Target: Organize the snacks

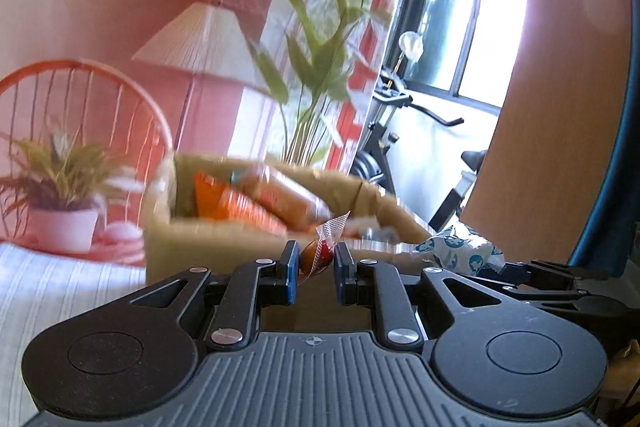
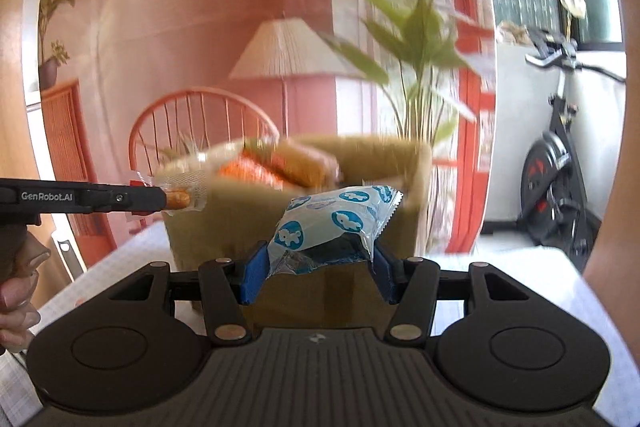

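The left gripper (image 1: 316,261) had its jaws pinched narrow on a small clear-wrapped snack (image 1: 320,247), and the right gripper (image 2: 320,267) held a blue-and-white packet (image 2: 332,223) between half-spread jaws. Both hung before a tan basket (image 2: 404,187) of orange packets (image 2: 256,171) on the pale striped tabletop (image 1: 60,291). Behind stood a pink wall, a lamp (image 2: 284,51), a leafy plant (image 2: 420,27), an orange chair (image 2: 192,123) and an exercise bike (image 2: 560,163).

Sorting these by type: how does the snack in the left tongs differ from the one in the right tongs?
The small clear-wrapped snack shows a brown-red piece inside; the blue-and-white packet is opaque white with blue animal circles. The small clear-wrapped snack is narrow, so the left tongs sit nearly shut; the blue-and-white packet is wider, spreading the right tongs. Both are sealed, gripped before the snack box.
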Action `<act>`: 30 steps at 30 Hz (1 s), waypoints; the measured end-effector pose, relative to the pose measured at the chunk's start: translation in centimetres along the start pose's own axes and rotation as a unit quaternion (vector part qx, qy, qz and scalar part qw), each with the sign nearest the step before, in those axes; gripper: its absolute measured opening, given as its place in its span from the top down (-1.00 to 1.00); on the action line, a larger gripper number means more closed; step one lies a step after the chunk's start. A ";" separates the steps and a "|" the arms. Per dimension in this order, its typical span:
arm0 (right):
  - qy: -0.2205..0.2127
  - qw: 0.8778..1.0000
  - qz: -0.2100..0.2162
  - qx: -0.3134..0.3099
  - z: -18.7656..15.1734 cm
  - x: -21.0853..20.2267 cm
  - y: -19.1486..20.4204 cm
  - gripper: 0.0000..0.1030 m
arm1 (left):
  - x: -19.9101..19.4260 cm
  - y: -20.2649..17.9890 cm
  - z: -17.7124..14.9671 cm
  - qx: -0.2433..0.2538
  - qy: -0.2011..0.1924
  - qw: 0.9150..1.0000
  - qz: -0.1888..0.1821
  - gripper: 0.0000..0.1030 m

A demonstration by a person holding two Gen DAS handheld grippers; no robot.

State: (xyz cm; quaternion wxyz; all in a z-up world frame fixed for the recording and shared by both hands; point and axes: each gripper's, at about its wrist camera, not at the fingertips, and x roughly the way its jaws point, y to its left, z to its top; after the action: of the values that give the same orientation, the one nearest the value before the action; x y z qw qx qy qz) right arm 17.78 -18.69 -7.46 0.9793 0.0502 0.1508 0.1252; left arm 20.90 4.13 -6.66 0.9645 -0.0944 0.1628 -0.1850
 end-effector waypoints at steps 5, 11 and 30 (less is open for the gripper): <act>-0.009 1.000 -0.006 -0.016 3.2 2.6 -0.9 -0.10 | 3.0 -0.4 2.8 -0.002 -0.003 1.000 -0.015 0.63; 0.002 1.000 -0.014 -0.013 4.8 6.6 -2.7 -0.10 | 7.5 -0.4 4.2 -0.006 0.023 1.000 -0.015 0.63; 0.017 1.000 -0.023 0.009 4.9 8.4 -4.1 -0.45 | 8.8 -1.0 5.2 0.036 0.043 0.998 0.025 -0.50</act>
State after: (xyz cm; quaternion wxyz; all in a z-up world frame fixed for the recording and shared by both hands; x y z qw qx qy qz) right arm 28.01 -20.79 -5.72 0.9787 0.0539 0.1693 0.1025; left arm 30.14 0.47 -4.02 0.9637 -0.0471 0.1997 -0.1710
